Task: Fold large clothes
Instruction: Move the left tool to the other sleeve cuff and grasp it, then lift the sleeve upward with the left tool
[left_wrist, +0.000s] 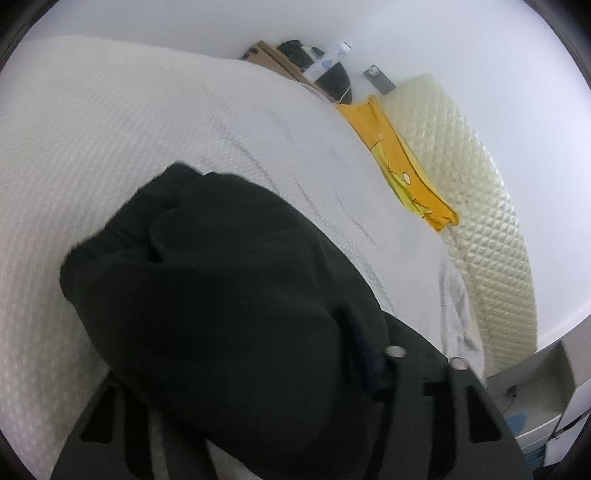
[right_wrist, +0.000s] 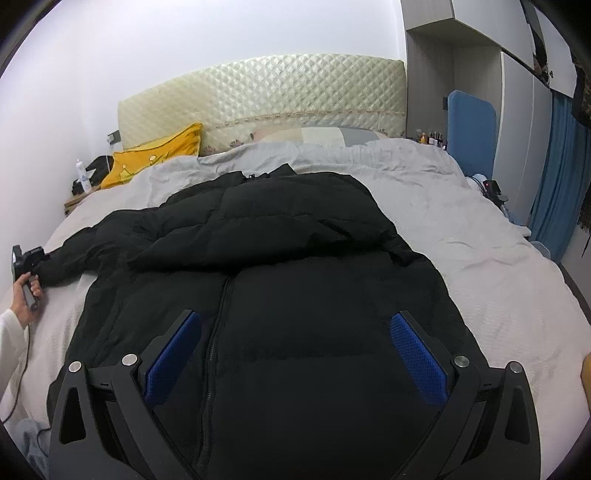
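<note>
A black puffer jacket (right_wrist: 295, 240) lies front-up on the bed, zipper closed, with one sleeve (right_wrist: 74, 251) stretched out to the left. In the right wrist view my left gripper (right_wrist: 27, 258), held by a hand (right_wrist: 22, 310), sits at that sleeve's cuff. In the left wrist view the bulky sleeve end (left_wrist: 207, 258) fills the space between the fingers of my left gripper (left_wrist: 229, 332), which is shut on it; one blue pad (left_wrist: 365, 354) presses its side and the other finger is hidden. My right gripper (right_wrist: 295, 315) hangs wide open over the jacket's lower front, its blue pads either side of the zipper, holding nothing.
A pale textured bedspread (right_wrist: 480, 258) covers the bed. A yellow pillow (right_wrist: 159, 155) leans by the quilted headboard (right_wrist: 258, 92). A nightstand with a bottle (right_wrist: 83, 177) stands at the left, and a blue chair back (right_wrist: 471, 133) and a blue curtain (right_wrist: 561, 177) at the right.
</note>
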